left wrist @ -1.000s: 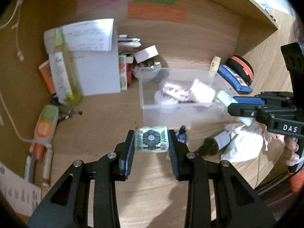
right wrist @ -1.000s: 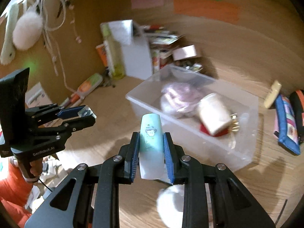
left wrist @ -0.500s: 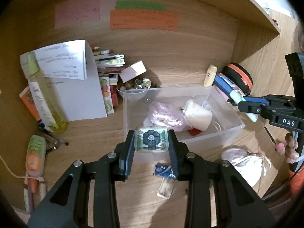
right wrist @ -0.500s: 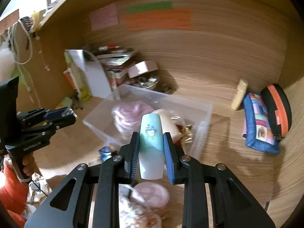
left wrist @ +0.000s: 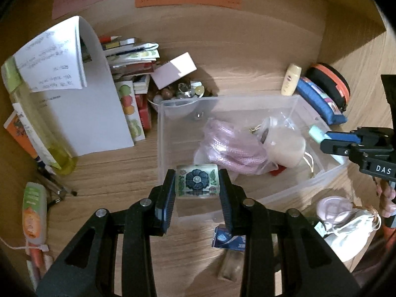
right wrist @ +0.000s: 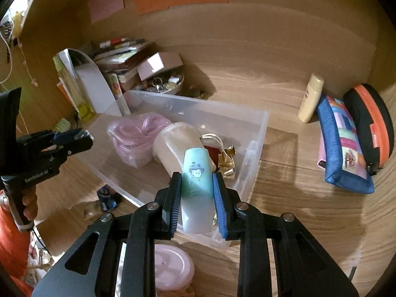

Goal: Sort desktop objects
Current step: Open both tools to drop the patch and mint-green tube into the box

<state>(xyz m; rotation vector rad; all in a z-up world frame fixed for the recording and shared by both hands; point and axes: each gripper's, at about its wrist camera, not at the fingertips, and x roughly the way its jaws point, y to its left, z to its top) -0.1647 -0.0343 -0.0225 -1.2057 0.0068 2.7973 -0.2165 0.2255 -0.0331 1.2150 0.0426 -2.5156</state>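
My left gripper [left wrist: 197, 182] is shut on a small clear block with a blue flower print [left wrist: 196, 180], held over the near left corner of the clear plastic bin [left wrist: 163, 133]. My right gripper [right wrist: 196, 185] is shut on a light blue tube with a cartoon face [right wrist: 197, 180], held over the bin's near edge [right wrist: 250, 163]. The bin holds a pink bagged bundle [left wrist: 230, 143] and a cream pouch [left wrist: 284, 146]. Each gripper shows in the other's view, the right one [left wrist: 324, 138] and the left one [right wrist: 81, 136].
A white paper stack [left wrist: 81, 94], a yellow bottle [left wrist: 37, 133] and books stand left of the bin. A blue pouch [right wrist: 344, 143], an orange-black case [right wrist: 371, 128] and a cream bottle [right wrist: 310, 97] lie to the right. A pink lid [right wrist: 170, 269], a white bag [left wrist: 346, 232] and a blue packet [left wrist: 230, 237] lie in front.
Both grippers have moved forward and over the bin, still holding the flower block and the blue tube.
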